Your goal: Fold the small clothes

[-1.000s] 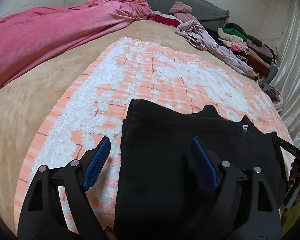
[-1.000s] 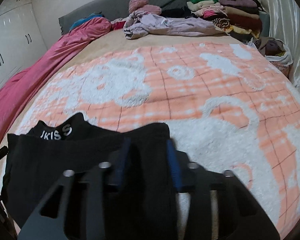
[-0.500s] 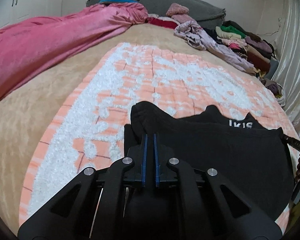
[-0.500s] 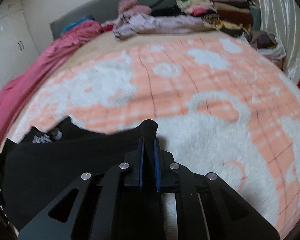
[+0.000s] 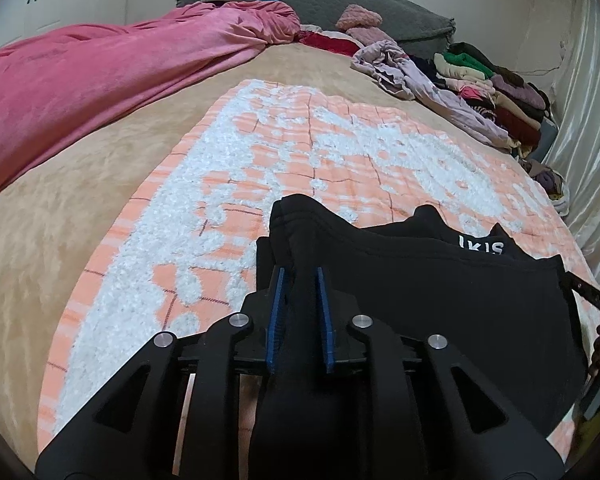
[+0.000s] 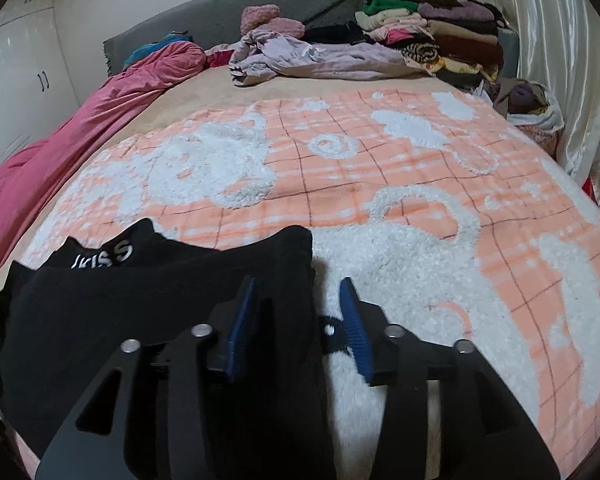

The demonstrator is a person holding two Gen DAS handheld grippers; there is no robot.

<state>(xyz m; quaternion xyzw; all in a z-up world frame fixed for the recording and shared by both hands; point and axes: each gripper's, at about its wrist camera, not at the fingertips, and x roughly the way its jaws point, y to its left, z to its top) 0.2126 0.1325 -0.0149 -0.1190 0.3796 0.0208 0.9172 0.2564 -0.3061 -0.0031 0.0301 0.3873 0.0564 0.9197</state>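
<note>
A small black garment with white lettering lies folded on the orange and white blanket. My left gripper has its jaws a little apart, with the garment's left corner bunched between them. In the right wrist view the same garment lies at lower left on the blanket. My right gripper is open, its jaws straddling the garment's right edge, the right finger over bare blanket.
A pink cover lies along the left of the bed. A lilac garment and a pile of folded clothes sit at the far end by the grey headboard. A curtain hangs on the right.
Both grippers were pinched shut on the garment's corners half a second ago. Now the right jaws have opened wide and the left jaws have parted slightly. The garment has settled on the blanket.
</note>
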